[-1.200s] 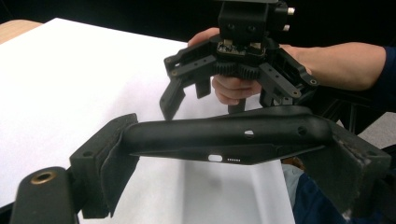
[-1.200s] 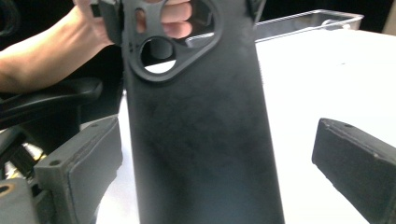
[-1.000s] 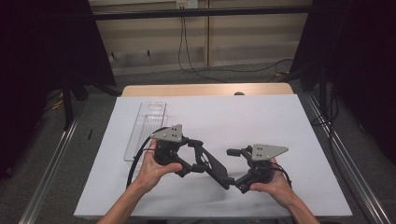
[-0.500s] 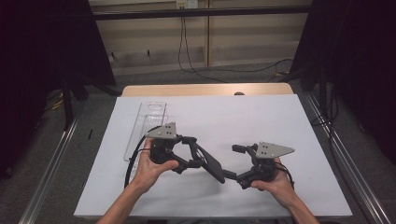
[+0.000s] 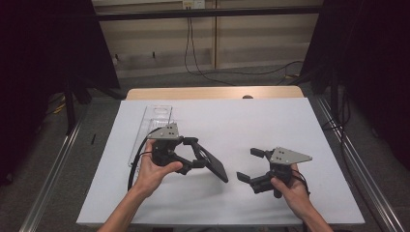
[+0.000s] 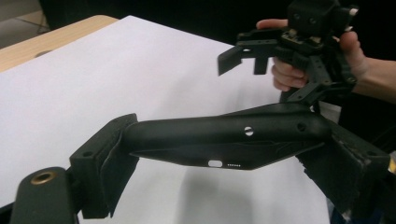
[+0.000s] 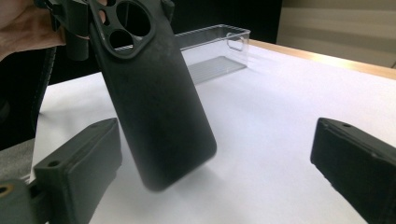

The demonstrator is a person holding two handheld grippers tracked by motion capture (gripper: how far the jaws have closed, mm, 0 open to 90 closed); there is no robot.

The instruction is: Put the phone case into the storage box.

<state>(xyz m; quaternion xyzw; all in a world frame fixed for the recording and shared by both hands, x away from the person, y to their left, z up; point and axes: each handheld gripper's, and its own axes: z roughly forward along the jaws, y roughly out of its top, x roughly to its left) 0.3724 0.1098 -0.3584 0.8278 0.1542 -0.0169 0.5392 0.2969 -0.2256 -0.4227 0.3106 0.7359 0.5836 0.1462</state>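
The left gripper (image 5: 192, 153) clamps a black phone case (image 5: 215, 165) across its width, holding it clear of the white table (image 5: 290, 121) at centre, likely so it can be carried. The right gripper (image 5: 253, 166), to its right, stands wide and empty, apart from the case. A clear tray (image 5: 153, 118) waits at far left, probably its destination.

A lab or recording room, not a home; the counter (image 5: 270, 121) is covered with a plain white sheet over a wooden top; black curtains (image 5: 43, 58) close off the left and right sides; loose cables (image 5: 203, 67) trail across grey carpet at the far wall; metal rails (image 5: 53, 179) flank the counter.
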